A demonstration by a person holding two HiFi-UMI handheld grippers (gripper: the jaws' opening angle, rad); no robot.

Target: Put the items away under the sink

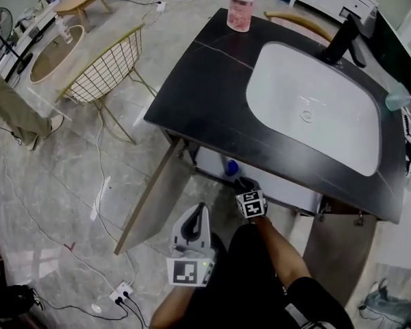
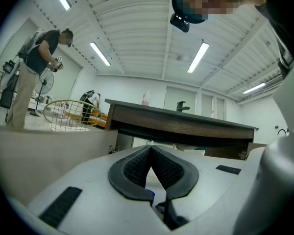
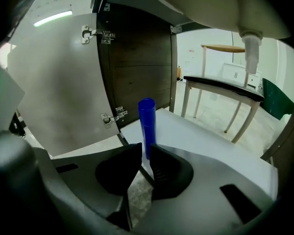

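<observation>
Blue bottle (image 3: pixel 146 126) stands upright on the white shelf (image 3: pixel 206 141) of the cabinet under the sink (image 1: pixel 342 136), near the hinged edge of the open cabinet door (image 3: pixel 59 82) and below the drain pipe (image 3: pixel 250 45). The right gripper (image 3: pixel 146 150), angled down into the cabinet, sits just short of it. Its jaws stand nearly together with only a narrow slit between them, and nothing is pinched there; the bottle rises beyond the tips, not between the pads. The left gripper (image 2: pixel 150 148) hangs low outside the cabinet, pointed level at the front edge of the black desk (image 1: pixel 205 94), its jaws closed tip to tip on nothing. A pink bottle (image 1: pixel 241 2) stands on the desk's far corner, well apart from both grippers.

By the look of it, this item is placed and the step in hand is the retreat from the cabinet. The next move calls for drawing the right gripper straight back and up, clear of the tall, narrow bottle, which looks easy to tip with a sideways brush, and clear of the desk's underside. After that, the pink bottle seems the likely next item for the shelf, and the jaws would need to open wide for it.
</observation>
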